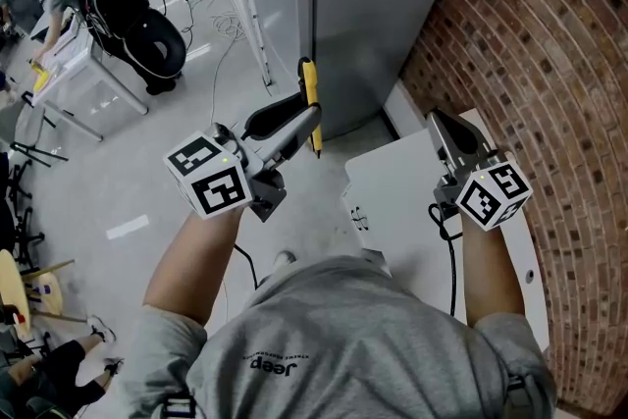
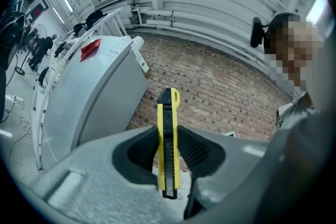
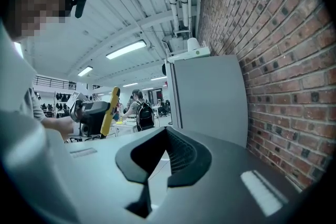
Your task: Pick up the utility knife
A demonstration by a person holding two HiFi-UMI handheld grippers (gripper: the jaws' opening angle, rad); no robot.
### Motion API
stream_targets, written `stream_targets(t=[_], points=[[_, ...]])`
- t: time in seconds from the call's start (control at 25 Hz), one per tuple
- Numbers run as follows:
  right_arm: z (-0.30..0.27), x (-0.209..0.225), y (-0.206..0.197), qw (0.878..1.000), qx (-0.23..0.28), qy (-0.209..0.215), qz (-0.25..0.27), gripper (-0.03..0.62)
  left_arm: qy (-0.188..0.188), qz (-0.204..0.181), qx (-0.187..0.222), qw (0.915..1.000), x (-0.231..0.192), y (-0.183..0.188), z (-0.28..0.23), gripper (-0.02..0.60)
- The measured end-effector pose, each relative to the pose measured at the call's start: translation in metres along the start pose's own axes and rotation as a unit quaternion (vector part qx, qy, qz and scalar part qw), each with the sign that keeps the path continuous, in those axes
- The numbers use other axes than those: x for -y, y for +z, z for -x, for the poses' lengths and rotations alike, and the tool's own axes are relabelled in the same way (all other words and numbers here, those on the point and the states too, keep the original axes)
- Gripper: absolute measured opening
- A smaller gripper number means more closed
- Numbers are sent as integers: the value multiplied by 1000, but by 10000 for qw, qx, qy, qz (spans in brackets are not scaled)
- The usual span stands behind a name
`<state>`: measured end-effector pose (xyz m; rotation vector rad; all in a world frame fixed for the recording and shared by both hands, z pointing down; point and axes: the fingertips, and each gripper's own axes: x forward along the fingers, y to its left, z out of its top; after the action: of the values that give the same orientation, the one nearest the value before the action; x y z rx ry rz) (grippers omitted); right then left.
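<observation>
Utility knife [image 2: 168, 113], yellow with a black slider, stands upright, clamped between the jaws of the left gripper [image 1: 307, 119]. It is held in the air above the floor, left of the white worktop [image 1: 402, 201]. The right gripper [image 1: 453, 134] hovers over that worktop, its jaws together with nothing between them. Beyond stand a tall grey cabinet [image 1: 383, 5] and a brick wall [image 1: 549, 64].
</observation>
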<state>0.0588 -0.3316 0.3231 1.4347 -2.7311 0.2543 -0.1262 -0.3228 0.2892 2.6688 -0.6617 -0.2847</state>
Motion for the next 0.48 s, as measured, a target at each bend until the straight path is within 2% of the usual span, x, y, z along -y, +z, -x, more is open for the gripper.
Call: stream_targets(t=[0.48], points=[[-1, -1, 1, 10000, 16, 73, 48, 8, -33, 0, 1, 10000, 2, 3, -1, 118]])
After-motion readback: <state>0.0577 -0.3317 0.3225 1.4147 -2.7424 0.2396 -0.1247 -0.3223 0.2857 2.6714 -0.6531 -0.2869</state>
